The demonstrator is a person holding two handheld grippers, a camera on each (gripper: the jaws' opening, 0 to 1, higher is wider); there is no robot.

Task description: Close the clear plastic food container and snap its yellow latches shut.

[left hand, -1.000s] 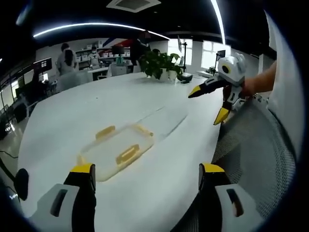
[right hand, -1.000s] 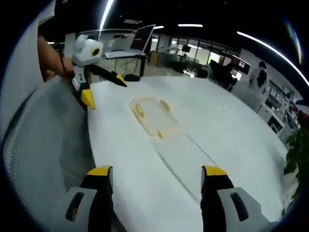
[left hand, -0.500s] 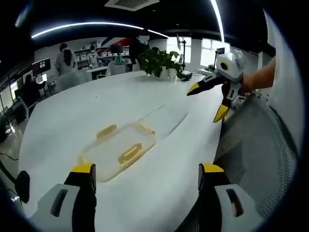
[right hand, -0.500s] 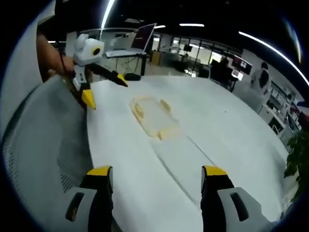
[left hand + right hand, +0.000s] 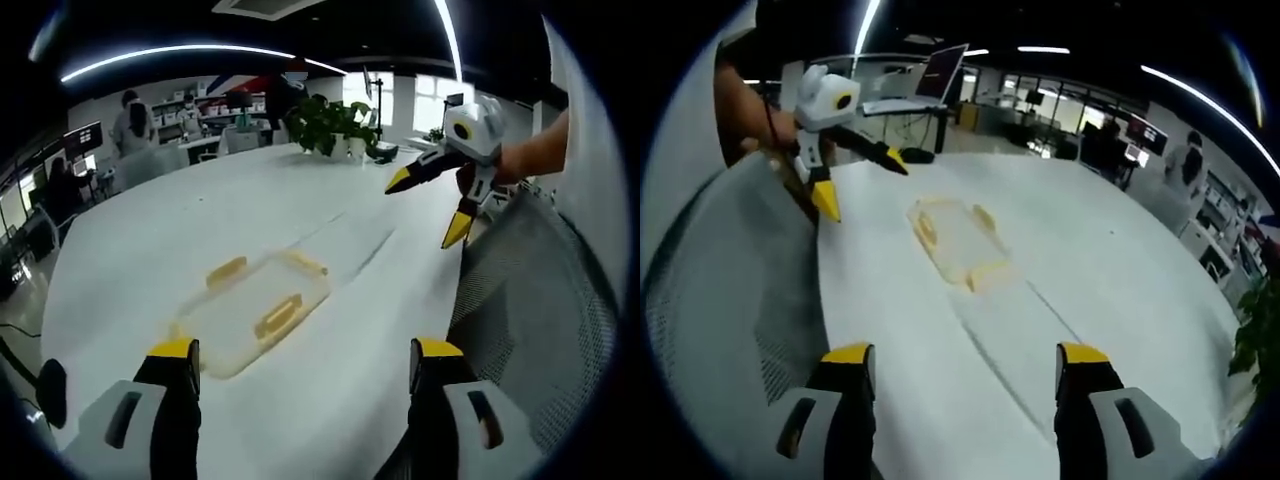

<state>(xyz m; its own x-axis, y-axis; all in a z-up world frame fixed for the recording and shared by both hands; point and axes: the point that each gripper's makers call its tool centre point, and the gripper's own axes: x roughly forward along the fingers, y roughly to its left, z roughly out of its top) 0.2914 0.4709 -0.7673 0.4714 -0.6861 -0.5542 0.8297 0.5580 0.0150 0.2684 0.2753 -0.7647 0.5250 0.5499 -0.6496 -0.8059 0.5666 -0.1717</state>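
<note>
The clear plastic container [image 5: 250, 318] lies on the white table [image 5: 150, 230], with yellow latches [image 5: 279, 316] along its sides. A flat clear lid [image 5: 345, 243] rests beside it, toward the far right. My left gripper [image 5: 305, 352] hovers open just before the container, nothing between its jaws. My right gripper [image 5: 432, 205] hangs open in the air at the right, held by a hand. In the right gripper view the container [image 5: 956, 240] sits ahead, the lid [image 5: 1012, 335] nearer. My right gripper [image 5: 965, 357] is open, and the left gripper [image 5: 862, 183] hangs open at upper left.
A grey mesh chair back [image 5: 530, 330] stands at the table's edge, also seen as the chair back [image 5: 720, 300] on the left. A potted plant [image 5: 335, 128] sits at the table's far end. People [image 5: 135, 120] and desks fill the background.
Both views have drifted slightly with the hands. The right gripper sits a touch higher in the left gripper view. The container and lid have not moved.
</note>
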